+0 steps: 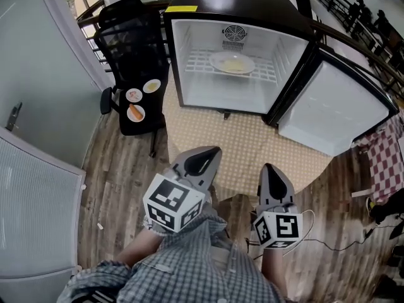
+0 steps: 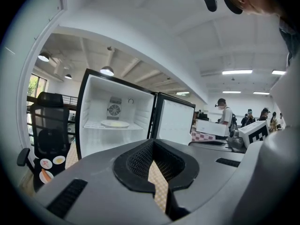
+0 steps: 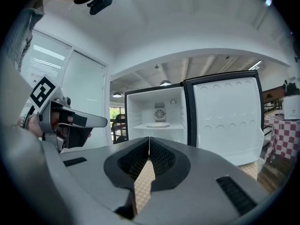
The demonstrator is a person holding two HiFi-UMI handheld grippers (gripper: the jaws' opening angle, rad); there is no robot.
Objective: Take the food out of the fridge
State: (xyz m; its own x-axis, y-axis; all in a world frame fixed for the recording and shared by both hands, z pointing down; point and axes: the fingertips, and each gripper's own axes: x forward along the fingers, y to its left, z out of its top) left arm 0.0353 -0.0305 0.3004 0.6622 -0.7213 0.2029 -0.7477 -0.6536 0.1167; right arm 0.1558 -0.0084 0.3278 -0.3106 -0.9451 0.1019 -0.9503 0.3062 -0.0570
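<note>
the pale yellow food (image 1: 235,64) on the plate (image 1: 218,60) in the fridge (image 1: 187,62) is too small to name, as is the food on three small dishes (image 1: 136,113) on the office chair (image 1: 129,36). the checked cloth (image 1: 386,160) runs off the right edge.

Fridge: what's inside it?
A plate with pale yellow food sits on the white wire shelf; a fan grille is behind. The shelf under the plate is covered.
</note>
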